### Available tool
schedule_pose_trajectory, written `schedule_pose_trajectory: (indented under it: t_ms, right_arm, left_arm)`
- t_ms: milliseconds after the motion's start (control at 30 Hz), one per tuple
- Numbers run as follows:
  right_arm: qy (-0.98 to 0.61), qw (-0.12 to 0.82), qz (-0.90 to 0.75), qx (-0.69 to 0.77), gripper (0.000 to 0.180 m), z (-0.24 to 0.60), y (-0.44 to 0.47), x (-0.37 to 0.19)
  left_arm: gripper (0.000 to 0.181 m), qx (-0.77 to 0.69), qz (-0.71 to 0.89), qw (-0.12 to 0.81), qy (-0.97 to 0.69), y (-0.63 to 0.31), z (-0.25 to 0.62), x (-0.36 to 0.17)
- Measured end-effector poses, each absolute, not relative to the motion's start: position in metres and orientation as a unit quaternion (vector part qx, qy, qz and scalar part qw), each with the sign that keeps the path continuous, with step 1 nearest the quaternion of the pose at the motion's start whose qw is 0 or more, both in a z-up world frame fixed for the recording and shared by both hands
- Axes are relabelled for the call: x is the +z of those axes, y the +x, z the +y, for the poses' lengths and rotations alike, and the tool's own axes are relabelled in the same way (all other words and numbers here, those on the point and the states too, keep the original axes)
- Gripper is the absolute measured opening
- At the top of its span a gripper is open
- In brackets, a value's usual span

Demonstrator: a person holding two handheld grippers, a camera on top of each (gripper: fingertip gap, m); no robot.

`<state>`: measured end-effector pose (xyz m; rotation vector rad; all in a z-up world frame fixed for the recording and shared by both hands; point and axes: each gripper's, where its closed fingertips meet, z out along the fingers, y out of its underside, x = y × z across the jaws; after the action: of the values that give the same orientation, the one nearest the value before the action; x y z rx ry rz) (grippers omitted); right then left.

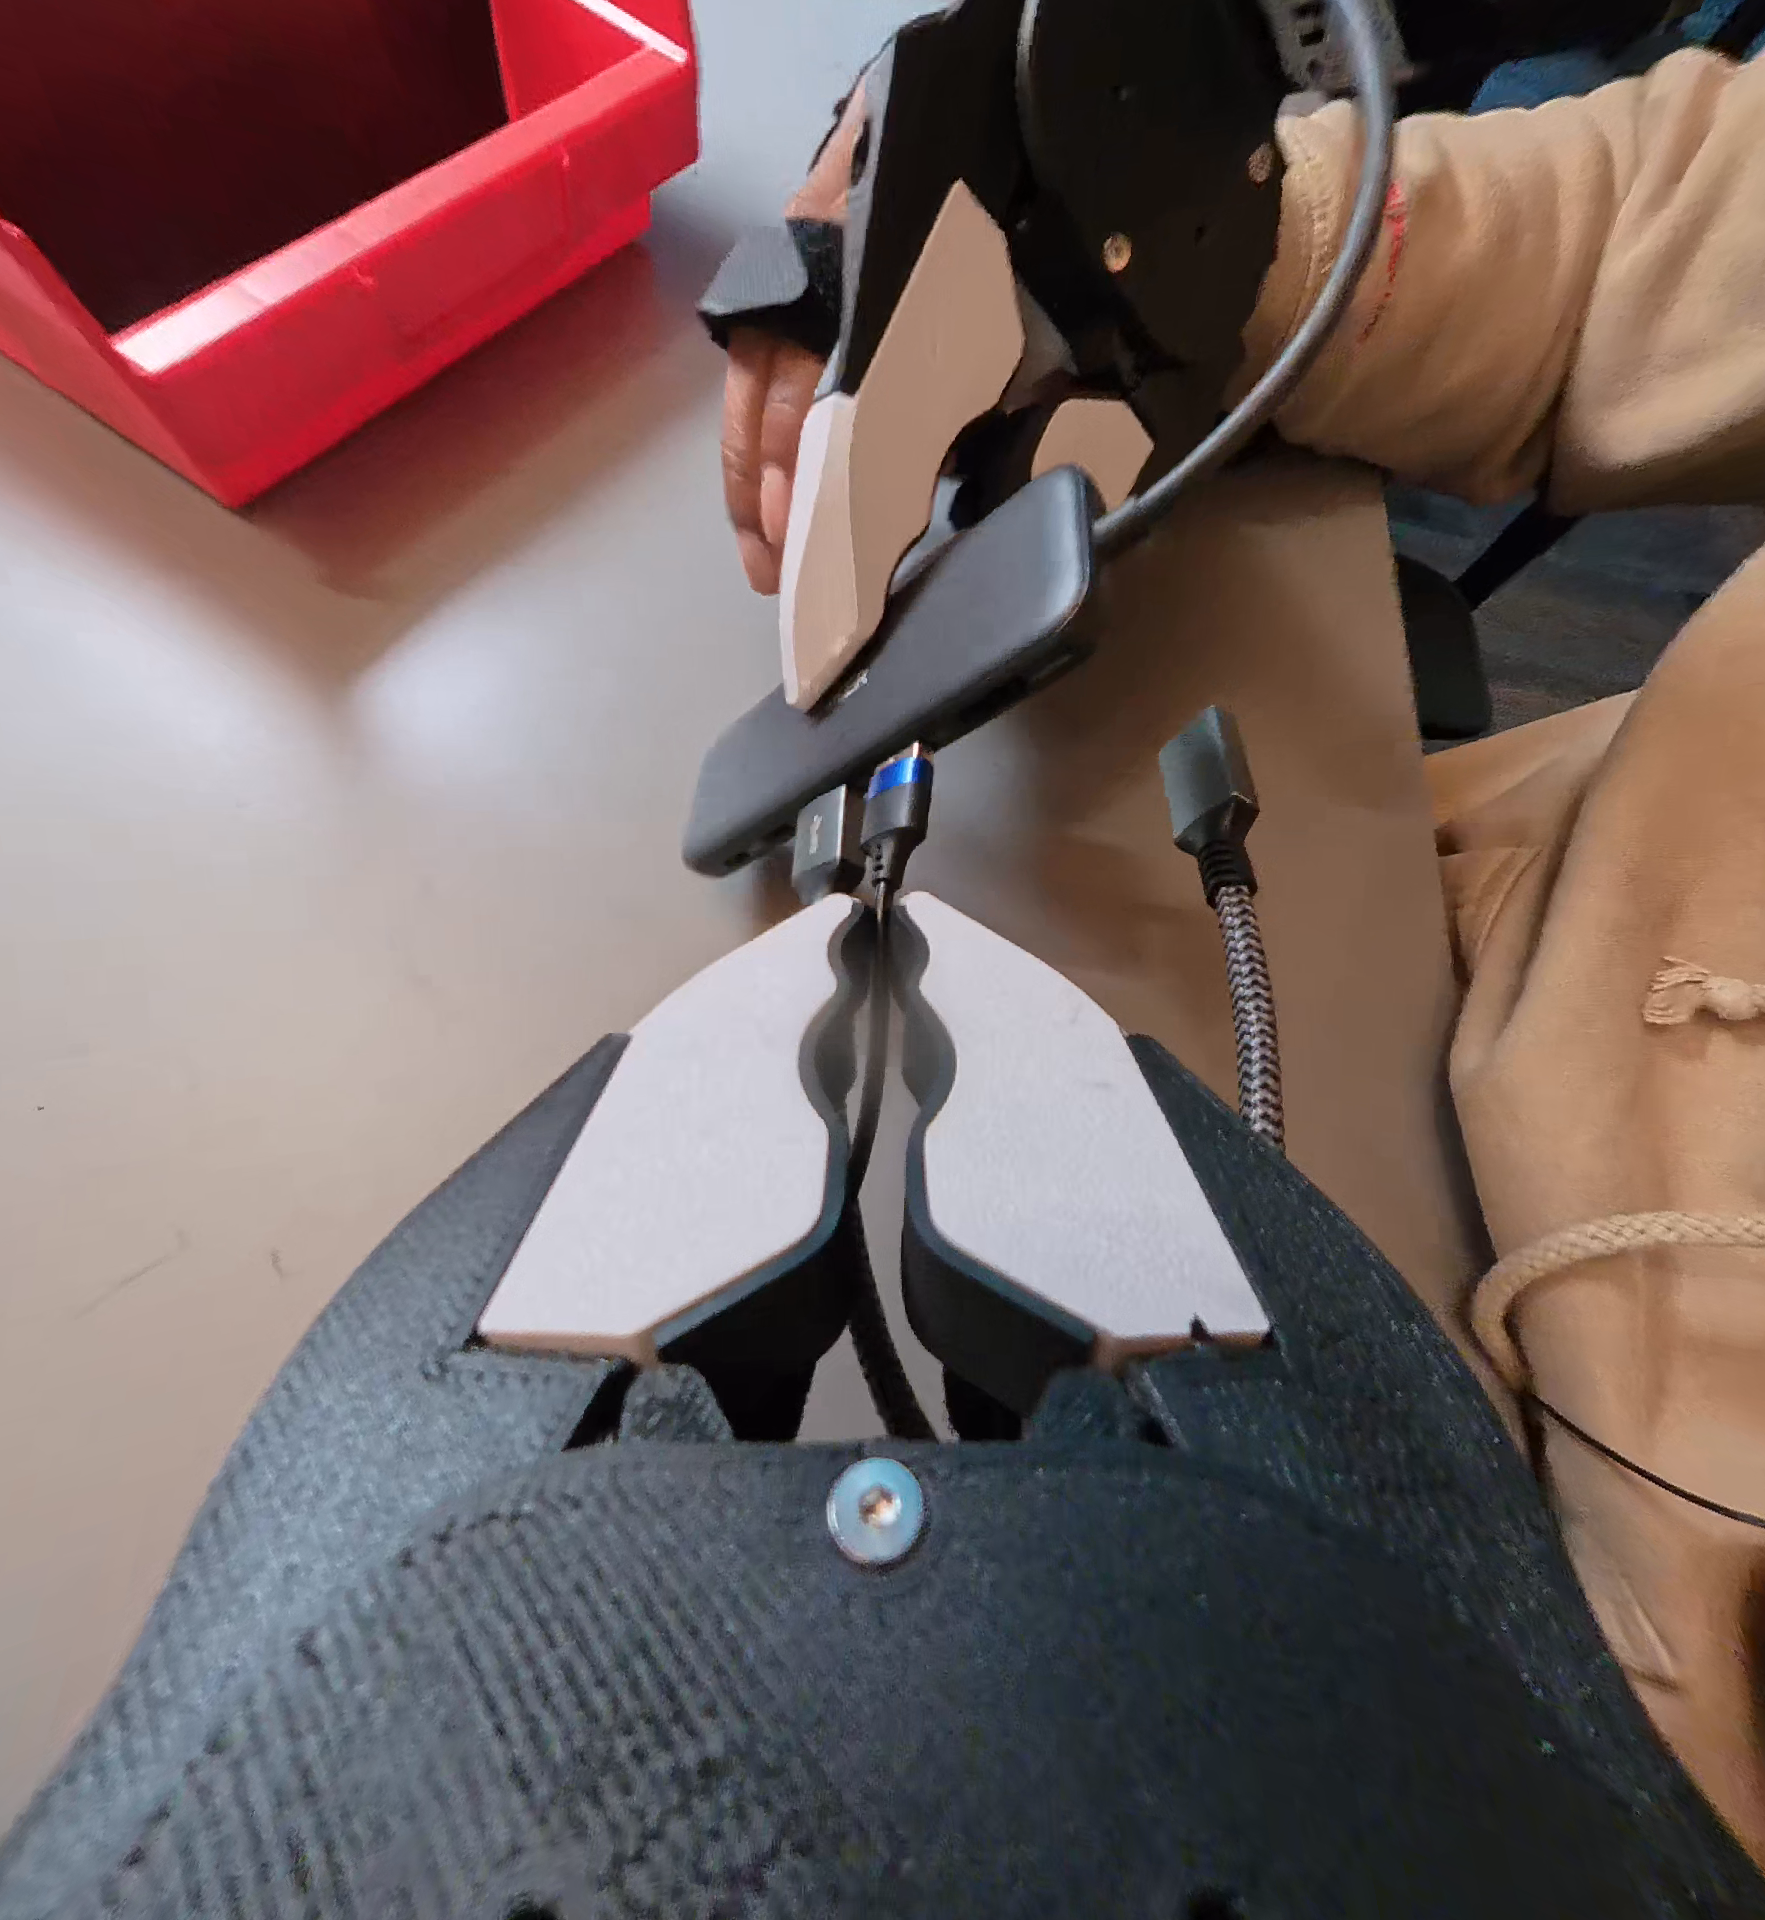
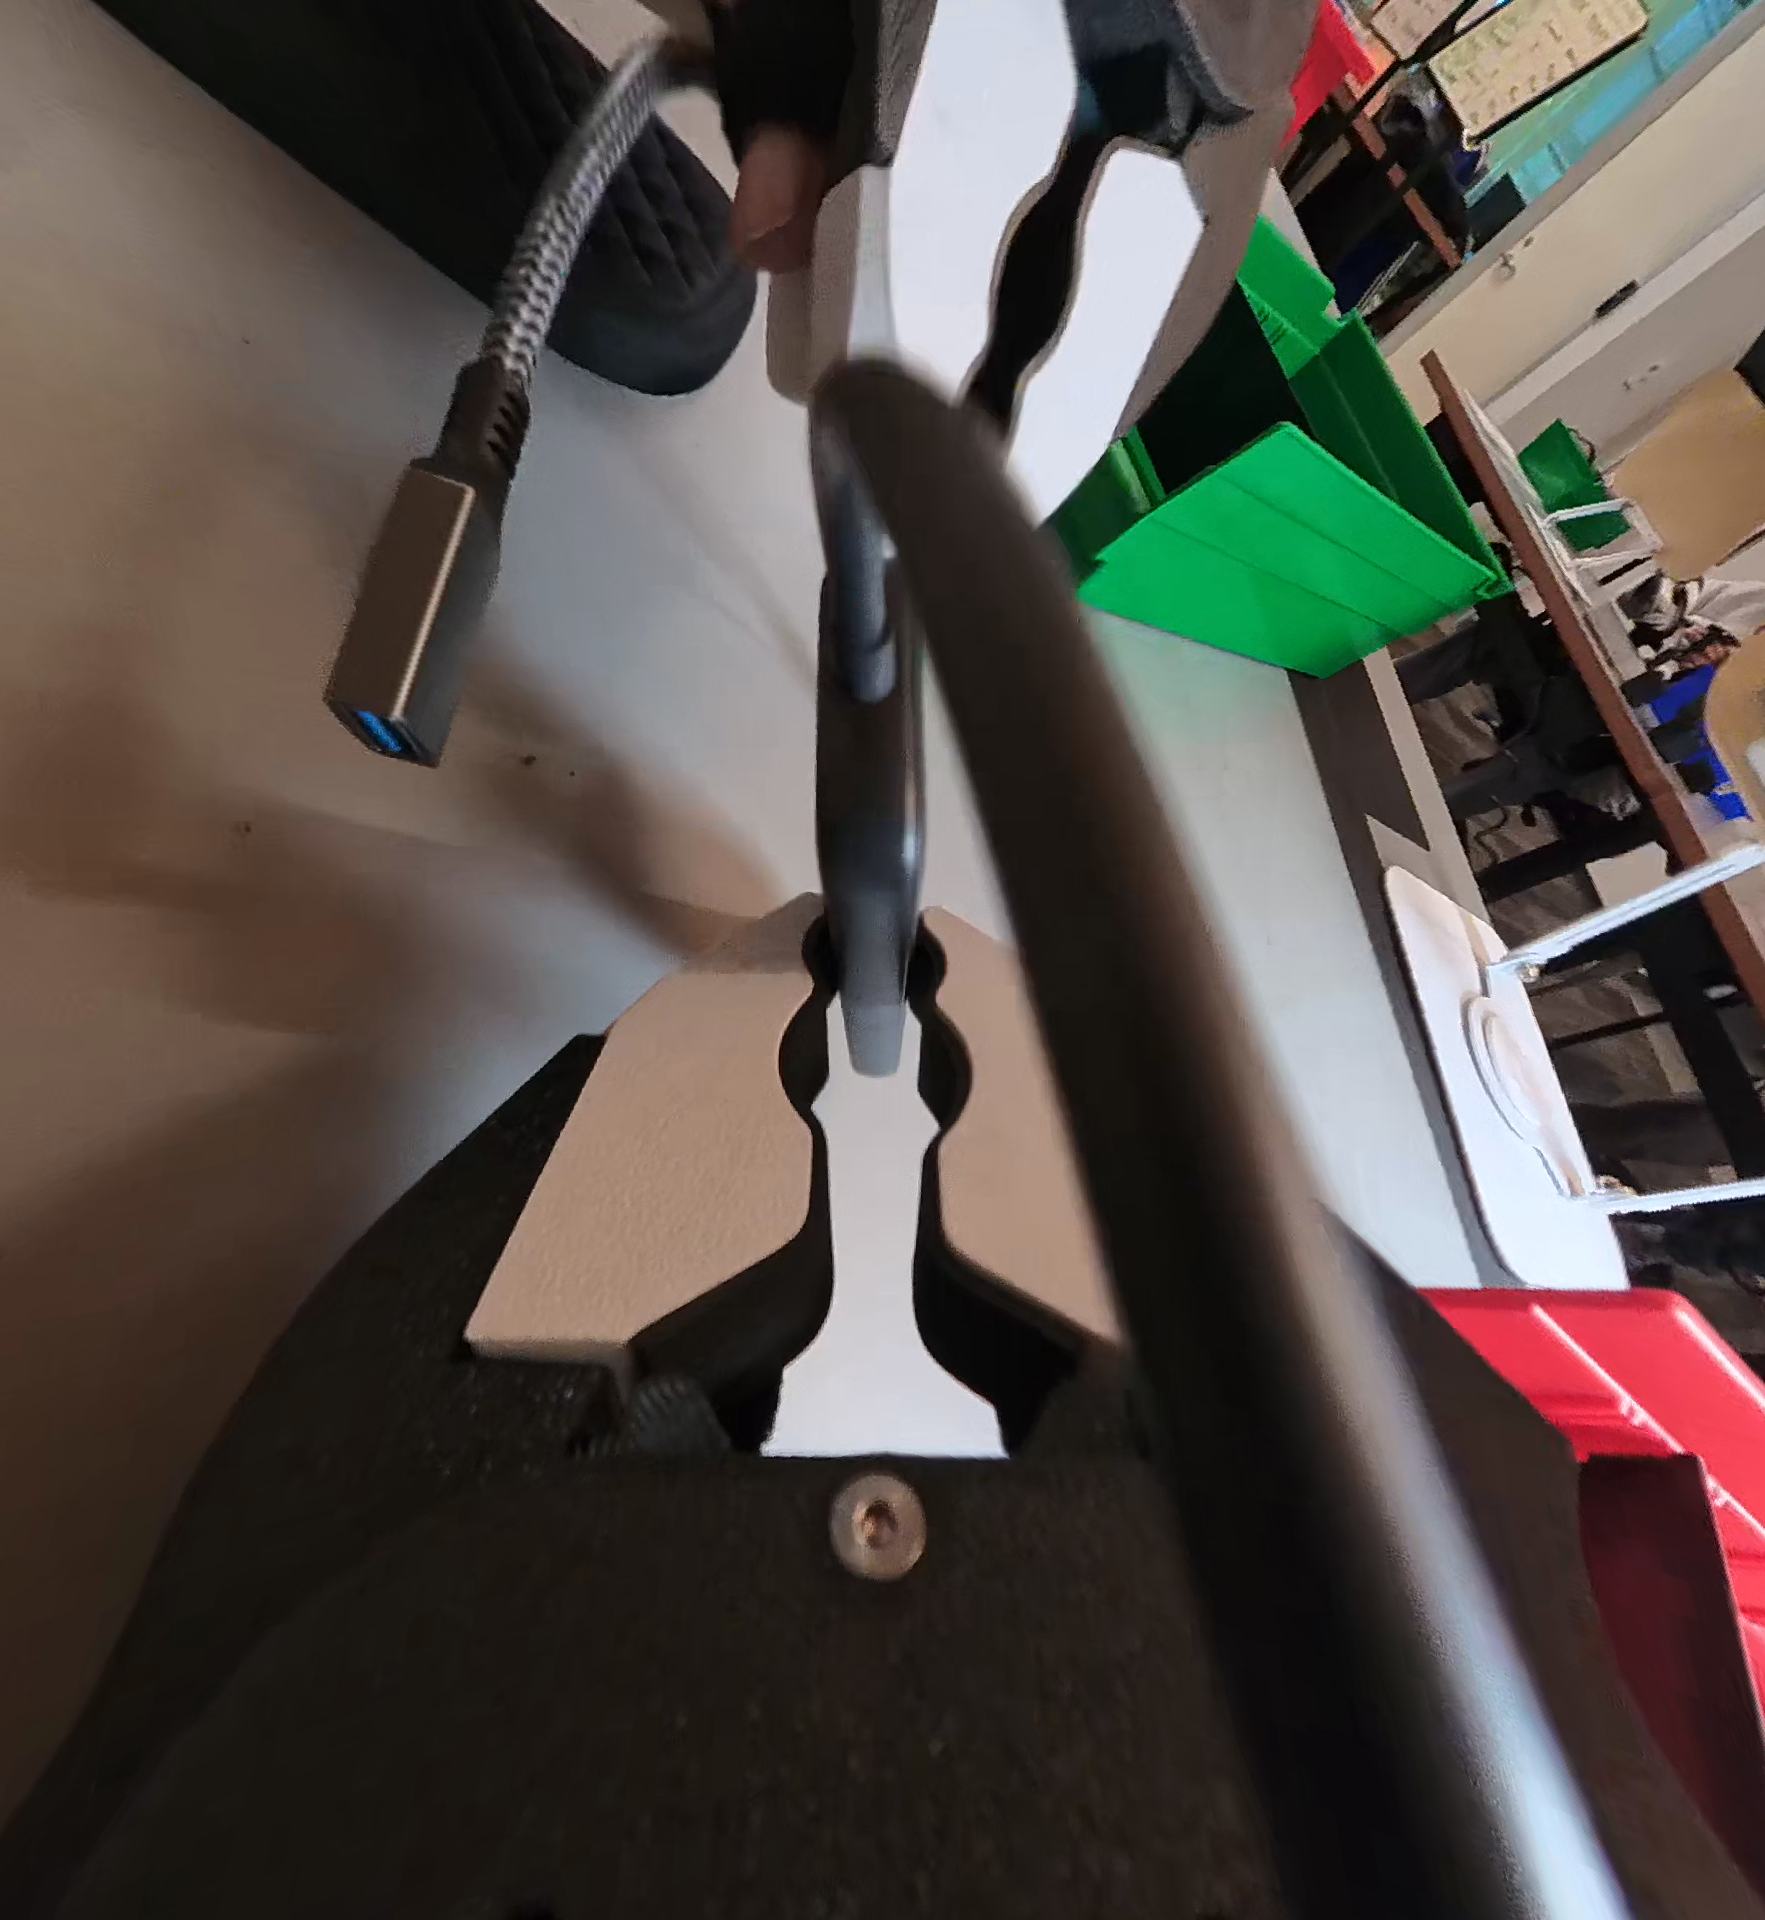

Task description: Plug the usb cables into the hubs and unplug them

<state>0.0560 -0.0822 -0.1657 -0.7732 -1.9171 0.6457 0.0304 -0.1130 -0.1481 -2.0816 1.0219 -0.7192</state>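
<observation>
Two tools meet over the pale bench [image 1: 234, 935], both fastened to the same dark hub [image 1: 899, 675]. The left tool [image 1: 883, 904] is clenched on a thin black cable [image 1: 873, 1049] that runs up between its fingers to a blue-collared plug [image 1: 893, 795] seated in the hub's near edge. Just left of that plug a grey plug [image 1: 821, 842] also sits in the hub. The right tool [image 1: 826, 582] comes in from the far side of the hub, its pale finger [image 1: 836, 499] pressed flat on the hub's top face; in its own view the right tool [image 2: 873, 935] is clamped on the hub [image 2: 873, 831], which shows edge-on, held off the bench. From the hub's far end its own grey lead [image 1: 1304, 343] loops up and away, passing blurred and close across the right wrist view. Right of the hub a braided cable [image 1: 1247, 987] ends in a grey connector [image 1: 1205, 795] that hangs loose, apart from the hub and plugged into nothing; its open end shows blue inside [image 2: 379, 727]. A red bin [image 1: 286, 239] stands on the bench well left of the hub. A green bin [image 2: 1273, 540] lies beyond the hub in the right wrist view. A tan sleeve [image 1: 1584, 260] shows to the right of the hub.
</observation>
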Motion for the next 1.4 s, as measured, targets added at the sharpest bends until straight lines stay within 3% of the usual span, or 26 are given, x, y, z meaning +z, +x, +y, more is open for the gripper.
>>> schedule_pose_trajectory:
  t_ms: [333,700,800,900,1033,1100,1233,1400]
  right_arm:
    - [-0.362,0.443,-0.784,0.240,0.012,-0.081,0.047,-0.179]
    - [-0.386,0.454,-0.708,0.380,0.036,-0.079,0.056,-0.130]
    - [-0.453,0.410,-0.689,0.389,0.033,-0.067,0.056,-0.137]
    - [-0.519,0.293,-0.695,0.401,0.039,-0.070,0.066,-0.159]
    - [-0.456,0.245,-0.746,0.418,0.034,-0.105,0.084,-0.152]
    - [-0.429,0.280,-0.752,0.415,0.031,-0.113,0.084,-0.134]
    - [-0.426,0.466,-0.724,0.279,0.029,-0.076,0.074,-0.088]
    - [-0.398,0.501,-0.759,0.125,0.032,-0.066,0.071,-0.083]
  left_arm:
    - [0.003,-0.296,0.393,0.355,-0.795,0.040,-0.116,-0.142]
    - [0.003,-0.375,0.322,0.360,-0.791,0.025,-0.106,-0.134]
    - [0.003,-0.395,0.295,0.365,-0.789,0.018,-0.102,-0.131]
    - [0.003,-0.431,0.248,0.377,-0.782,0.008,-0.096,-0.122]
    - [0.003,-0.449,0.197,0.388,-0.780,-0.007,-0.086,-0.117]
    - [0.003,-0.454,0.183,0.389,-0.780,-0.010,-0.084,-0.116]
    - [0.003,-0.459,0.177,0.383,-0.782,-0.008,-0.084,-0.118]
    - [0.003,-0.459,0.159,0.367,-0.794,-0.008,-0.082,-0.127]
